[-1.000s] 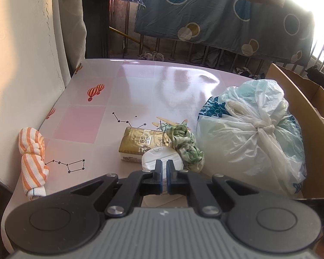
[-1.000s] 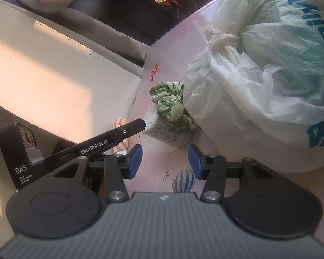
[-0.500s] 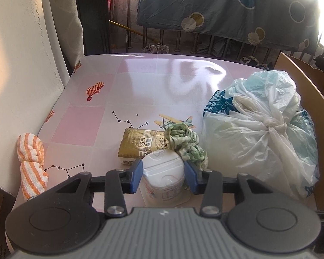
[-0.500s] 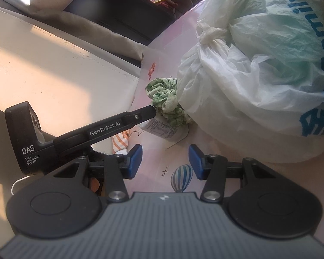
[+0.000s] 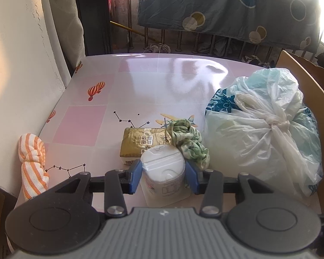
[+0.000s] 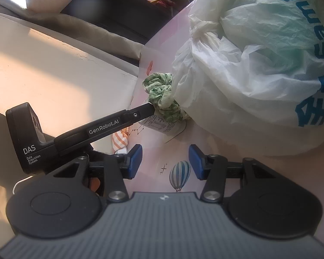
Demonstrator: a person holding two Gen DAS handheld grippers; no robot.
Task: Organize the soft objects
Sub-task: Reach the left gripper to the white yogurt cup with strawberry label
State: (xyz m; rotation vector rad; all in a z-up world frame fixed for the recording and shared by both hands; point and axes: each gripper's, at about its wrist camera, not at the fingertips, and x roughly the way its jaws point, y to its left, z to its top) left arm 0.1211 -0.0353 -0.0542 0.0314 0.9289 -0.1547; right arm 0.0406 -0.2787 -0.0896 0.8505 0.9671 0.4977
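Observation:
A white round tub [image 5: 162,168] stands on the pink table [image 5: 140,86], between the blue pads of my left gripper [image 5: 163,172]. The jaws are open, one pad on each side of the tub. A crumpled green cloth [image 5: 188,138] lies just behind the tub, against a gold tissue pack [image 5: 138,144]. A knotted orange-striped cloth [image 5: 32,168] lies at the table's left edge. My right gripper [image 6: 165,161] hovers open over a balloon print, with nothing between its pads. In the right wrist view the left gripper's finger [image 6: 110,125] reaches to the green cloth [image 6: 162,95].
A large tied plastic bag [image 5: 265,129] fills the right of the table and looms over the right gripper as the bag [image 6: 259,64]. A cardboard box [image 5: 308,82] stands behind it. A cream wall [image 5: 17,64] borders the left edge.
My left gripper's jaws went from shut to open and came forward to straddle the white tub. The right gripper stayed open and hardly moved.

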